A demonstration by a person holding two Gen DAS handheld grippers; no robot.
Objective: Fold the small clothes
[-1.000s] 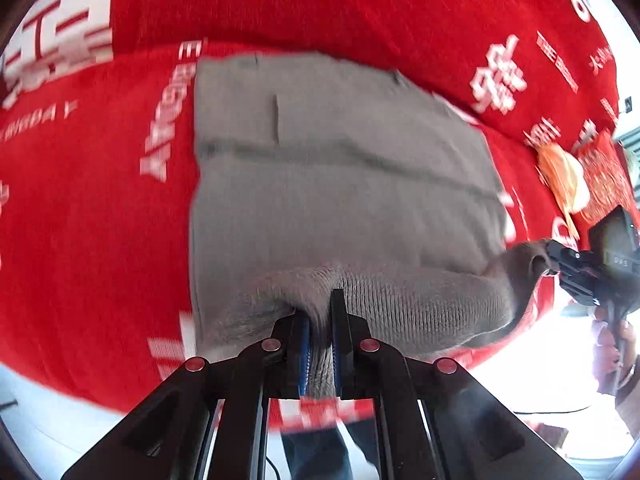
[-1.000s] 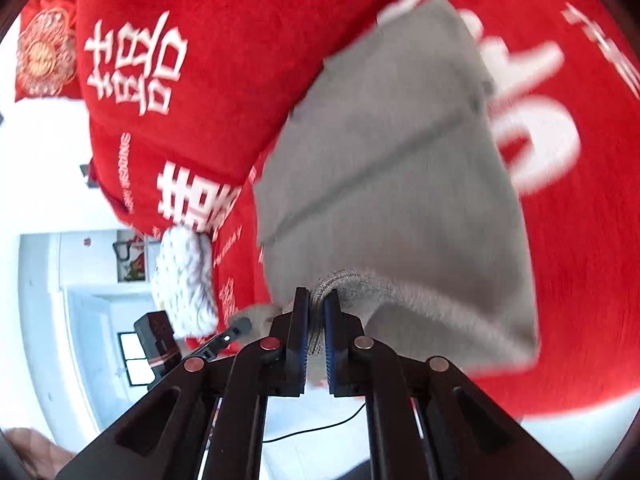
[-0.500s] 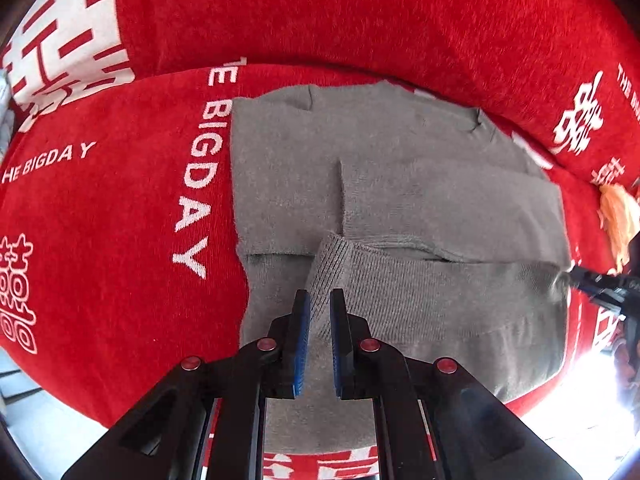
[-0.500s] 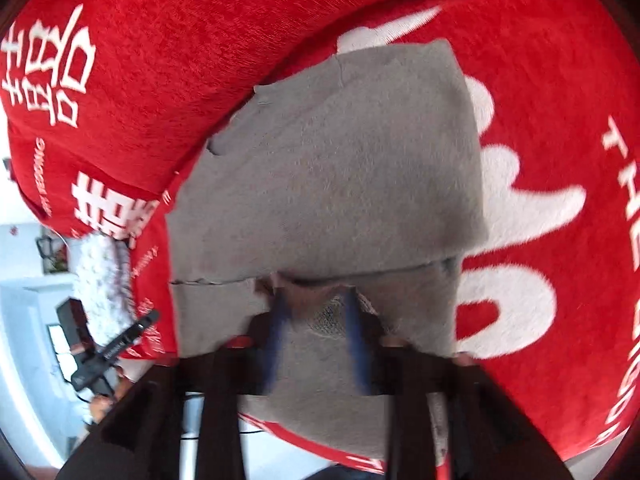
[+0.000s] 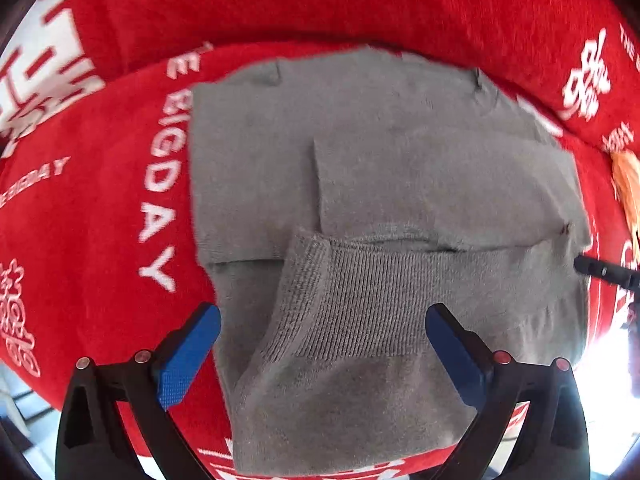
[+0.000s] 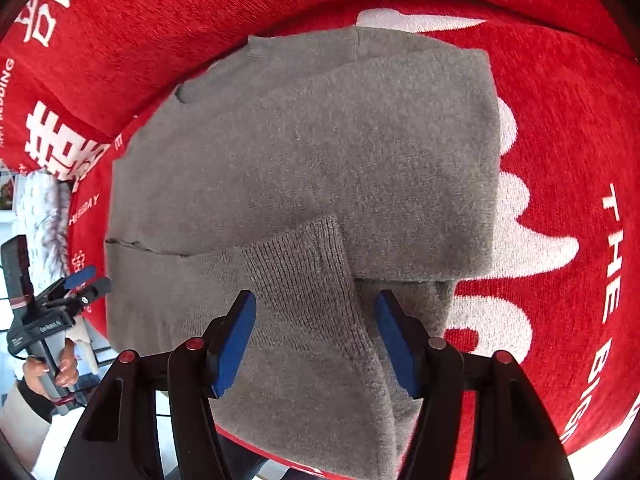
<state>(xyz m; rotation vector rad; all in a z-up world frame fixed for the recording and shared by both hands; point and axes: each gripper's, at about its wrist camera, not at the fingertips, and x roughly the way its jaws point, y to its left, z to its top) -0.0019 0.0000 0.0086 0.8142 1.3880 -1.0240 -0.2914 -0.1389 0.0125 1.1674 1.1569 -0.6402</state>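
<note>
- Your left gripper (image 5: 322,354) is spread wide, jaws still opening, blue pads clear of the knit on both sides, nothing pinched.
- Your right gripper (image 6: 314,338) is opening too; the ribbed band sits between its pads, not squeezed.
- The grey sweater (image 5: 384,184) lies flat on the red blanket (image 5: 100,220), just right of the "BIGDAY" lettering (image 5: 162,184). It's folded into a rough rectangle, ribbed hem (image 5: 360,300) laid across the near part, long side running left to right.
- No containers here.

The right claw (image 6: 316,336) is opening above the folded grey sweater (image 6: 320,152), its ribbed hem between the pads, on red cloth (image 6: 560,120).
</note>
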